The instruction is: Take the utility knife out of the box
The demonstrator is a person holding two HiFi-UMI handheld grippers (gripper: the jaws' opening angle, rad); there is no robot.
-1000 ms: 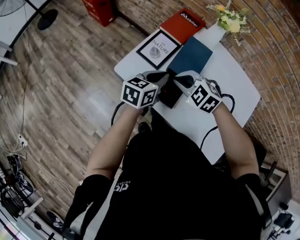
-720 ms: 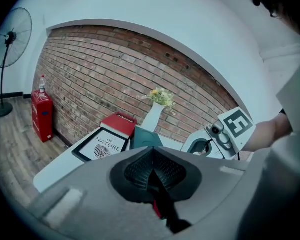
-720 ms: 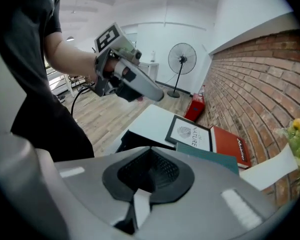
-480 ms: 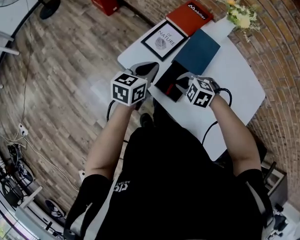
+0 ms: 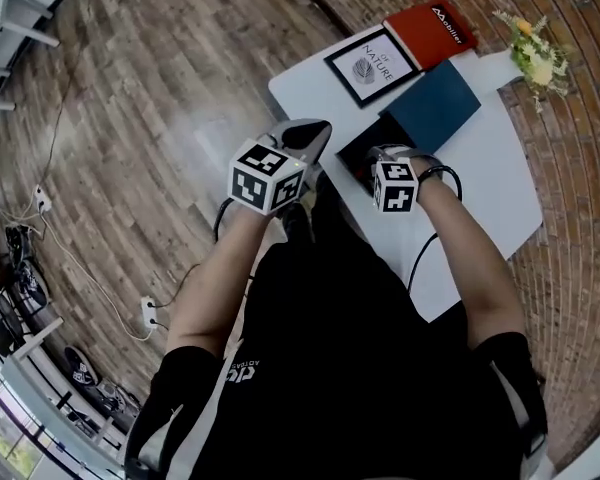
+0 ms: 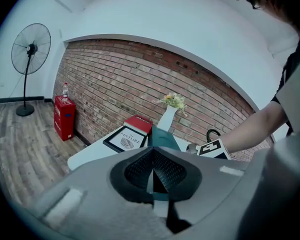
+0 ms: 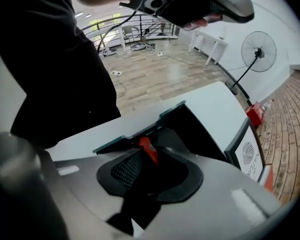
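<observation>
1. Left gripper [image 6: 153,164]: jaws pressed together with nothing in them. It hangs by the left edge of the table [image 5: 480,198], near the box, pointing roughly level.
2. Box [image 5: 355,153]: black, open, on the near-left part of the table. Teal lid [image 5: 435,103] lies flat just beyond it, touching it.
3. Knife [image 7: 146,145]: inside the box. Only a red piece shows plainly, right between the tips of the right gripper [image 7: 151,160]. In the head view that gripper covers it.
4. Right gripper: points steeply down into the box. Jaws have just been opening and stand apart, with the knife in the gap and the pads not clamped on it.
5. Frame [image 5: 370,65] and red book [image 5: 430,30]: side by side at the far end of the table, well apart from both grippers.
6. Flowers [image 5: 535,53]: in a white vase at the far right corner.
</observation>
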